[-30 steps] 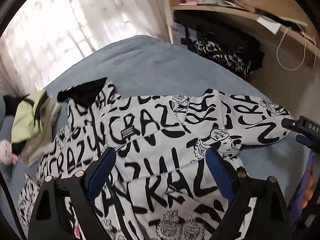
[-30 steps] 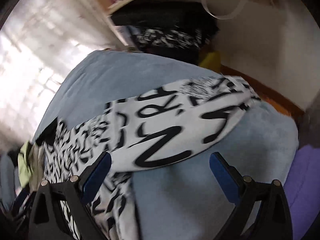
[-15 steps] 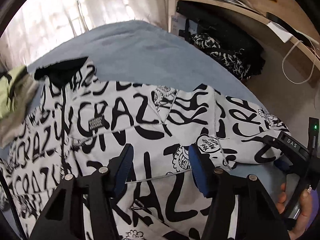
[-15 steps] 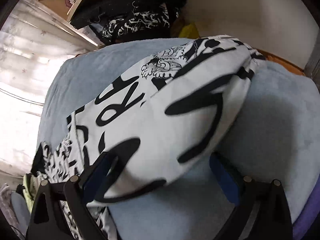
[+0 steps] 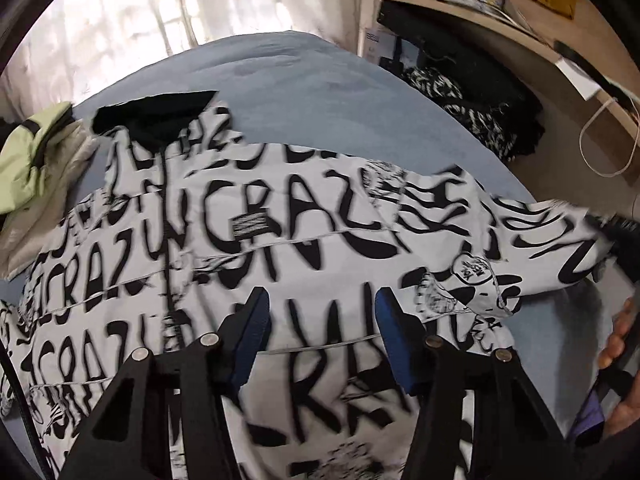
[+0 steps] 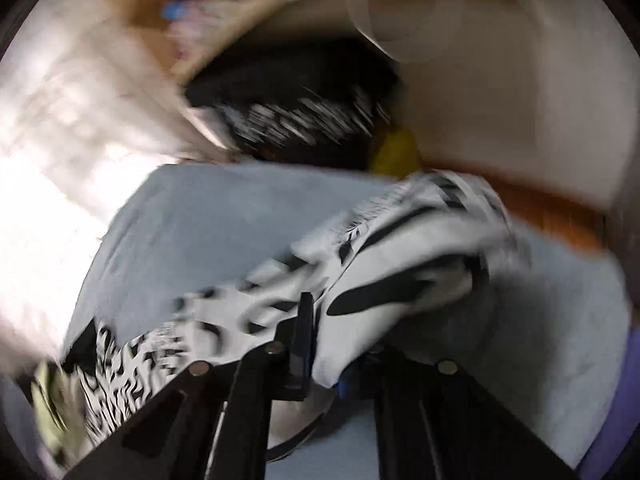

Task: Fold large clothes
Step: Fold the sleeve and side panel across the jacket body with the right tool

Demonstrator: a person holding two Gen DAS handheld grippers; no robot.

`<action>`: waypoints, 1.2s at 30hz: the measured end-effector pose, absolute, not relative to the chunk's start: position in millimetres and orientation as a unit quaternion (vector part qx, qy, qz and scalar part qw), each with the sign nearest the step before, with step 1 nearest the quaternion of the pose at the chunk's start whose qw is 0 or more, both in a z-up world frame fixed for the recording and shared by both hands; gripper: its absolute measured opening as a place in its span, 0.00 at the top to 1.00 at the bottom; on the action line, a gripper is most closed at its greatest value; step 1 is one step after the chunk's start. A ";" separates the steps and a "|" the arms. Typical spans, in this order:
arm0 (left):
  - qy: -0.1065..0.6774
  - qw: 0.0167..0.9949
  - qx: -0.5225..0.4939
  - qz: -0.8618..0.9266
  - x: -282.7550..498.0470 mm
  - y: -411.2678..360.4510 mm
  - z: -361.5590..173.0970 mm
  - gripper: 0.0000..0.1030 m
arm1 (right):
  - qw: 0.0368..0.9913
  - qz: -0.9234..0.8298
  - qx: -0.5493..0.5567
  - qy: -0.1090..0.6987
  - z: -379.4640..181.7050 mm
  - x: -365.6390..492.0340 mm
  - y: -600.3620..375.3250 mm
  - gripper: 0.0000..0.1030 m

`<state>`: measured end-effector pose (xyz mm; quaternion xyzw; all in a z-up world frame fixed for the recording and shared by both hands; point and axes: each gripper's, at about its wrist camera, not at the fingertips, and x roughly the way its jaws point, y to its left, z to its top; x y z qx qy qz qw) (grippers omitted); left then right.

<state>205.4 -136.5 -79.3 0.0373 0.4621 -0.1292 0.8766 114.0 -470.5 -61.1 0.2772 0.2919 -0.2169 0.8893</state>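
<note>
A large white jacket with black lettering (image 5: 280,240) lies spread on a blue-grey bed (image 5: 280,80). Its black hood lining (image 5: 156,114) points to the far left. My left gripper (image 5: 322,320) is open and hovers just above the jacket's body, holding nothing. My right gripper (image 6: 320,344) is shut on the jacket's sleeve (image 6: 400,272) and lifts it off the bed; the view is blurred by motion. In the left wrist view the right gripper (image 5: 616,236) shows at the right edge, at the sleeve's end.
A light green and beige garment (image 5: 36,160) lies at the bed's left edge. A pile of black and patterned clothes (image 5: 472,96) sits under a wooden shelf (image 5: 500,28) beyond the bed's right side. A purple cloth (image 6: 616,400) is at the right.
My right gripper has closed on the sleeve and raised it. My left gripper has narrowed but stays open, and has moved slightly over the jacket.
</note>
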 end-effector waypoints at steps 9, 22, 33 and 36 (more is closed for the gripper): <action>0.448 0.891 -0.033 -0.073 189.2 -44.1 -76.3 0.48 | 0.952 -0.005 0.012 0.305 -12.0 155.4 -269.4 0.93; 0.454 0.887 -0.080 -0.007 156.4 60.2 -124.9 0.48 | 0.857 0.130 -0.007 0.498 -147.3 144.4 -133.8 0.59; 0.441 0.892 -0.060 -0.077 150.5 11.2 -111.1 0.40 | 0.888 0.103 0.057 0.444 -101.0 100.0 -169.1 0.54; 0.439 0.893 -0.044 -0.093 156.4 -11.1 -106.1 0.38 | 0.896 0.065 0.077 0.433 -96.2 95.8 -193.5 0.54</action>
